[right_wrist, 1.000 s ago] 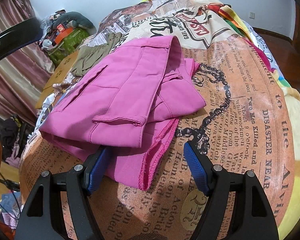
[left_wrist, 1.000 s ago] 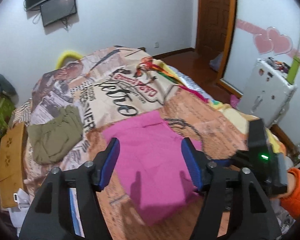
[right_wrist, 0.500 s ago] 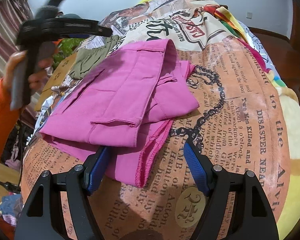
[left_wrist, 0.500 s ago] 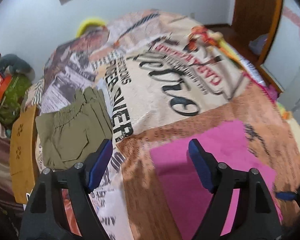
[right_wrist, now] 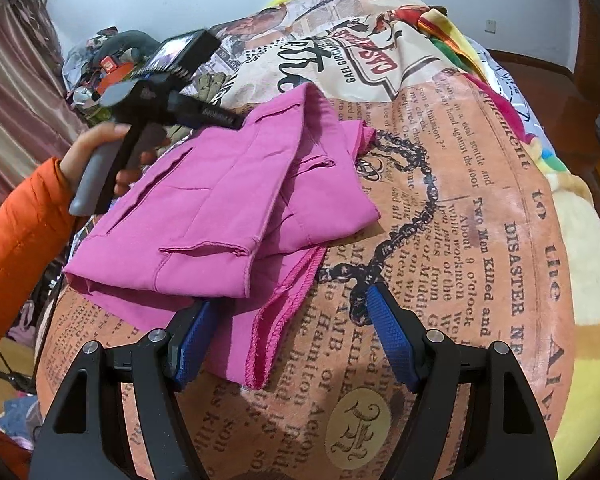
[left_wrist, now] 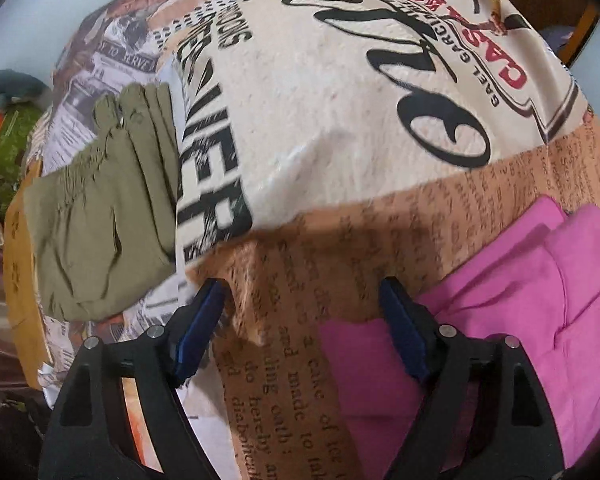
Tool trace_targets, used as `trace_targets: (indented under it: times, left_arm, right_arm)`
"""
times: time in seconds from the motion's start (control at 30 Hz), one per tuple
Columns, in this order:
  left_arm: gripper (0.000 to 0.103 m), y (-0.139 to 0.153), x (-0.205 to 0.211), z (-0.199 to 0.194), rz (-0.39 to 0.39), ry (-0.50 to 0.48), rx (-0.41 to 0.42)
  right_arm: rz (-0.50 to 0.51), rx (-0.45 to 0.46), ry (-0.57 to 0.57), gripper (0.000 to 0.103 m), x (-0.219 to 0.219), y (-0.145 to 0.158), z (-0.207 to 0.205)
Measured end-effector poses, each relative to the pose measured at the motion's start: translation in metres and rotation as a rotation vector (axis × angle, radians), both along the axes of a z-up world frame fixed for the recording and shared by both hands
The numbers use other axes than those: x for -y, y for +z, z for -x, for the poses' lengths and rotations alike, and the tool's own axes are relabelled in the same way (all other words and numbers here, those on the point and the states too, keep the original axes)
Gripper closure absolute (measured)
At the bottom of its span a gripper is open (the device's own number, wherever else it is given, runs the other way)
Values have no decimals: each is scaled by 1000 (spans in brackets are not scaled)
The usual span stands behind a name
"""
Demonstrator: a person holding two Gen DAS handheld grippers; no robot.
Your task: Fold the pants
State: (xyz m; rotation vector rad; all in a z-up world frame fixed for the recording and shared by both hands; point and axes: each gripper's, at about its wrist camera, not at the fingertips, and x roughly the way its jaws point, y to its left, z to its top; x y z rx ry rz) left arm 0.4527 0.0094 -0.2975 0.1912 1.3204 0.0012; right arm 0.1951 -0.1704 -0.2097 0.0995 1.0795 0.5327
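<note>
The pink pants (right_wrist: 220,216) lay half-folded near the bed's (right_wrist: 480,240) front edge. The left gripper (left_wrist: 300,332), jaws just widened and empty, hung beside their far side, likely for regrasping; the right gripper (right_wrist: 288,340) waited with jaws apart, straddling the hem.

both wrist views look steeply down, close over bedspread (left_wrist: 340,128); share pink pants (right_wrist: 228,208).

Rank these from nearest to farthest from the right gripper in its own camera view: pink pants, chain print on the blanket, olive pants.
1. pink pants, hem between the open fingers
2. chain print, just ahead, right
3. olive pants, far back, left
</note>
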Motion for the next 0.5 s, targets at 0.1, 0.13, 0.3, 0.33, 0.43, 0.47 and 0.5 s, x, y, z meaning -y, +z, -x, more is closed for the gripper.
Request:
trace_targets:
  times: [0.1, 0.13, 0.3, 0.33, 0.43, 0.47, 0.5]
  left_arm:
    - [21, 3, -14, 12, 36, 15, -16]
    - [21, 4, -17, 17, 41, 19, -17]
    - [19, 18, -39, 54, 37, 27, 18]
    - [17, 21, -42, 61, 36, 27, 24]
    - [17, 31, -54, 89, 57, 34, 40]
    - [17, 34, -57, 98, 62, 39, 45]
    - [17, 37, -59, 107, 68, 44, 52]
  right_arm:
    - [16, 8, -11, 31, 2, 2, 1]
    - [19, 9, -15, 31, 3, 2, 1]
    - [33, 24, -42, 31, 11, 7, 3]
    - [41, 28, -48, 31, 13, 8, 3]
    - [56, 31, -60, 31, 17, 9, 5]
    - [58, 33, -64, 31, 18, 10, 5]
    - [61, 36, -69, 31, 19, 10, 5]
